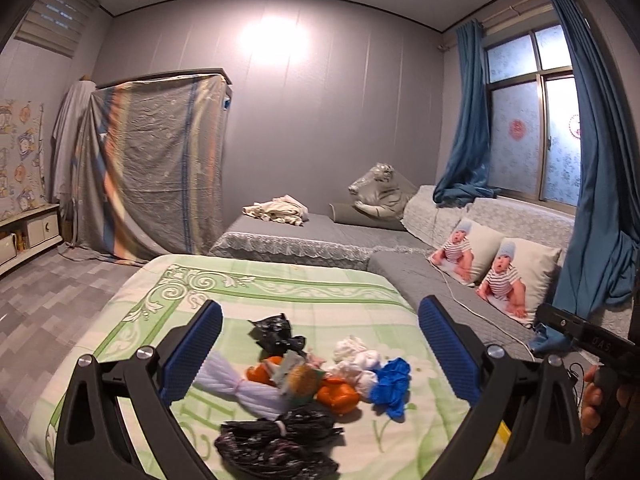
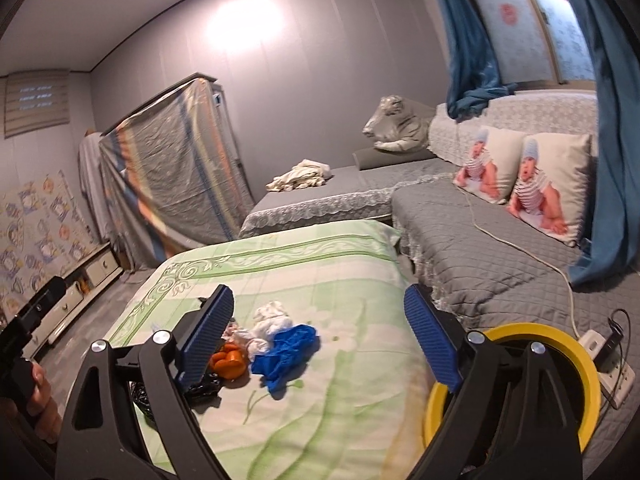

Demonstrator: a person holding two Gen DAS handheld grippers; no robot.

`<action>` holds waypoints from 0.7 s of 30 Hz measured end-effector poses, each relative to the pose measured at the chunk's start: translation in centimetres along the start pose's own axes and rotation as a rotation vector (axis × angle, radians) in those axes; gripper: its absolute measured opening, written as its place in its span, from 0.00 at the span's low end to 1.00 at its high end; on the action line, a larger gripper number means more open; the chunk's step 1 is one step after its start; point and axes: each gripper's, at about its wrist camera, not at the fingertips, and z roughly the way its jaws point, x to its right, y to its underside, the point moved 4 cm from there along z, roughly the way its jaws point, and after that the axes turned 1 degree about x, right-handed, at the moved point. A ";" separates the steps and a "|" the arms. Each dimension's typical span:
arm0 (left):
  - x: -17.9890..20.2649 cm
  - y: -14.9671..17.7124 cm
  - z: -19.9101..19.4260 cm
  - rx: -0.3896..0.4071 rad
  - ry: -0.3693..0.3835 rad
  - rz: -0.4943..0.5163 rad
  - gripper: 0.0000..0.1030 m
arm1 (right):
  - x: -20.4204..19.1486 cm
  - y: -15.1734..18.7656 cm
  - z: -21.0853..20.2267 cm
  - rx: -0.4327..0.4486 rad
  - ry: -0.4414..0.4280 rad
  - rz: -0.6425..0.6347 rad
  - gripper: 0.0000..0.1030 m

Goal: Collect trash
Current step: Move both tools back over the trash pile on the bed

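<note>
A heap of trash lies on the green patterned quilt: a blue glove, white crumpled tissues, orange peel, a white knotted bag and black plastic bags. My left gripper is open and empty, its jaws wide either side of the heap and above it. My right gripper is open and empty, above the blue glove, the tissues and the orange peel. A yellow-rimmed bin stands at the quilt's right edge, partly hidden by the right finger.
Grey quilted mattresses lie to the right with two baby-print pillows, a white cable and a power strip. A plush tiger and crumpled cloth lie beyond. A sheet-covered wardrobe stands at the far left.
</note>
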 end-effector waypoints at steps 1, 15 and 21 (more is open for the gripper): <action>-0.4 0.1 -0.1 -0.001 -0.007 -0.002 0.92 | -0.5 0.2 0.4 -0.002 -0.007 -0.010 0.82; -5.4 5.1 0.0 -0.058 -0.119 0.018 0.92 | -3.7 3.3 6.3 -0.096 -0.013 -0.080 0.84; -7.4 8.4 1.0 -0.141 -0.117 -0.016 0.92 | -4.0 5.1 9.3 -0.175 -0.010 -0.095 0.84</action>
